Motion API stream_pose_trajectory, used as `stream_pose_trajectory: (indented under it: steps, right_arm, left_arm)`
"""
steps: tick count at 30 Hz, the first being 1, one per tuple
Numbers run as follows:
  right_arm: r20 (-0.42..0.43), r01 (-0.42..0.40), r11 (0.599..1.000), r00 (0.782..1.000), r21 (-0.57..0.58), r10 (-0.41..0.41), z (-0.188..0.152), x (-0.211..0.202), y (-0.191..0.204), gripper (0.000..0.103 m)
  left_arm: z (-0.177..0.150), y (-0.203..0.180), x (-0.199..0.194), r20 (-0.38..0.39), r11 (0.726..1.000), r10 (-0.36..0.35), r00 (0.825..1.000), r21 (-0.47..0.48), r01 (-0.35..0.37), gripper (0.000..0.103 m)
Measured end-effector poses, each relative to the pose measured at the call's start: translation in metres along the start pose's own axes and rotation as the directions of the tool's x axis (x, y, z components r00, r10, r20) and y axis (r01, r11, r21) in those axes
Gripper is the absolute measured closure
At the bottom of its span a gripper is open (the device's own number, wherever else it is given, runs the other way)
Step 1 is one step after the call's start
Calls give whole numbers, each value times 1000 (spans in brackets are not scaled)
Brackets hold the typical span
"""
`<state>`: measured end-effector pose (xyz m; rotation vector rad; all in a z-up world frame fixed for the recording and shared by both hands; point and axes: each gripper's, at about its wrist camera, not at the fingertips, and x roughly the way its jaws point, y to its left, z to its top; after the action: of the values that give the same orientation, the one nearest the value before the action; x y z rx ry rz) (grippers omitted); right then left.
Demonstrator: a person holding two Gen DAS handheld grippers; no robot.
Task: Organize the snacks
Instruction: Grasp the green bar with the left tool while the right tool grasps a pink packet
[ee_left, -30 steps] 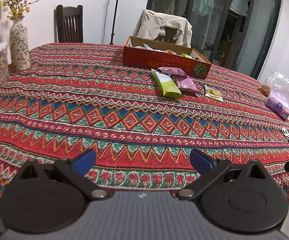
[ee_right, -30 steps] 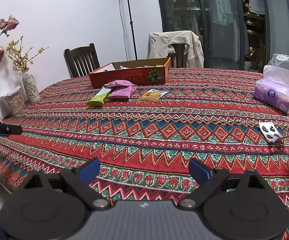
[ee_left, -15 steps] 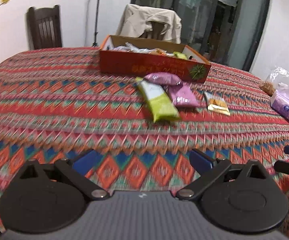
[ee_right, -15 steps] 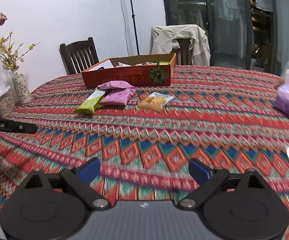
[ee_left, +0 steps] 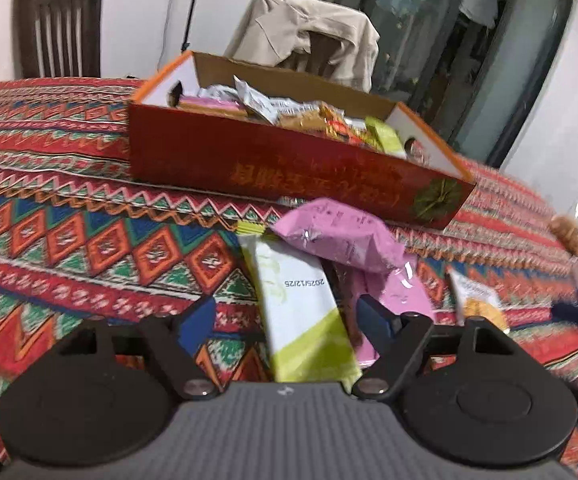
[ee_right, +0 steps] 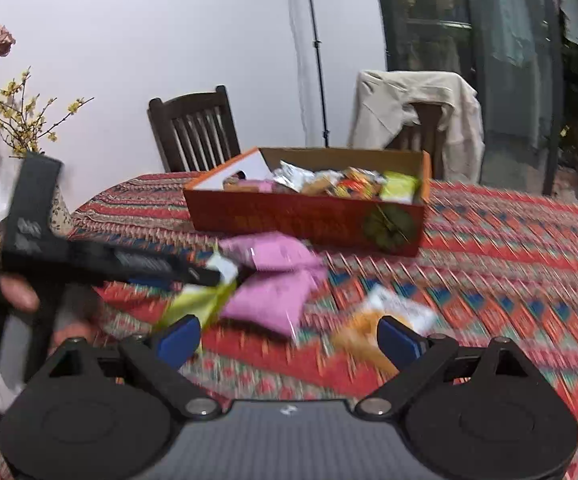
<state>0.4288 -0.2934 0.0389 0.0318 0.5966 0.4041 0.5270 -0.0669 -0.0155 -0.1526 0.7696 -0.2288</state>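
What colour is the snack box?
Red-orange snack box, gold lettering; clearest in the left wrist view.

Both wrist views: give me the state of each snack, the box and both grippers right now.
Left gripper: open, jaws just been closing, astride the green packet.
Green packet: flat on the tablecloth, not pinched yet.
Pink packets: two, overlapping, outside the box.
Orange packet: on the cloth, loose.
Red box: open-topped, partly filled.
Right gripper: open, empty.

From my end I count one red box [ee_left: 289, 168], two pink packets [ee_right: 267, 304], one green-and-white packet [ee_left: 301, 312], one orange packet [ee_right: 363, 330], two chairs [ee_right: 193, 132].
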Motion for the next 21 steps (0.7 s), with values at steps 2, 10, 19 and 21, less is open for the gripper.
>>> stream_pose_trajectory:
  steps: [2, 10, 19, 21]
  right_arm:
    - [-1, -5, 1000, 1000, -26, 5, 14, 17, 4, 9]
    - [-22, -25, 994, 999, -109, 23, 58, 96, 14, 10]
    - [-164, -54, 980, 986, -189, 23, 60, 177, 26, 39]
    - [-134, -54, 981, 991, -187, 29, 58, 167, 31, 39]
  left_arm:
    - [-4, -6, 4, 29, 997, 36, 999, 65, -38, 34]
    - [-5, 18, -9, 5, 993, 47, 999, 109, -47, 64]
    - [2, 39, -10, 33, 989, 117, 993, 92, -120, 63]
    - [0, 37, -10, 38, 987, 124, 992, 99, -127, 63]
